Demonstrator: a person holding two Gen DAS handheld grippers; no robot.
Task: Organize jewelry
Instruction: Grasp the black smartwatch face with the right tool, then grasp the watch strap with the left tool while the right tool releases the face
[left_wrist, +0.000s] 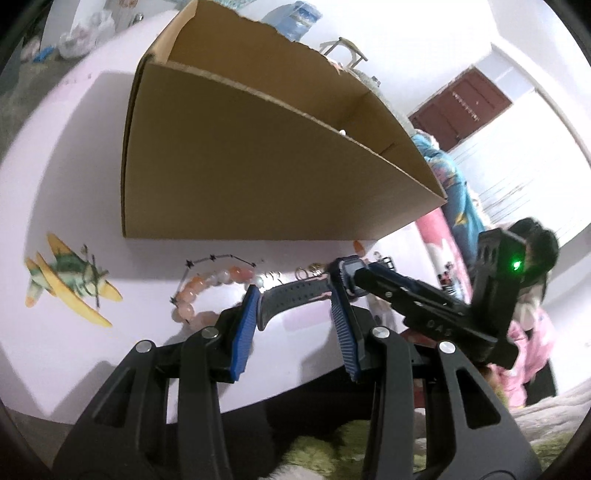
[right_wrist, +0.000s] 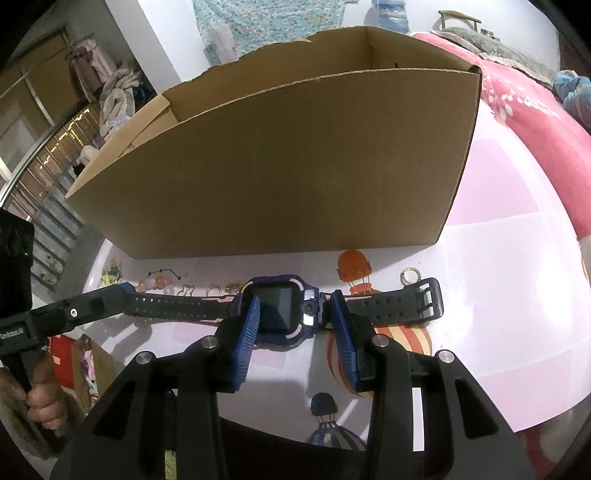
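Both tongs met on a dark blue watch lying near the front edge of a pink bench, just in front of an open cardboard box that stood toward the bench's far edge. The watch's long axis ran side to side, parallel to the front edge and to the near wall of the box. The right tongs were clenched on the square watch case from the front, one blue pad on each side of it, while the buckle end of the strap trailed off toward the bench's right edge. The left tongs bracketed the perforated half of the strap; whether their pads pressed it could not be told from either view. A pink bead bracelet, a thin chain with small stars and several small rings lay between the watch and the box, touching neither tongs. The right hand, gripping the case itself, appeared the better placed to carry the watch, and any lift would likely have to clear the box wall directly behind it.
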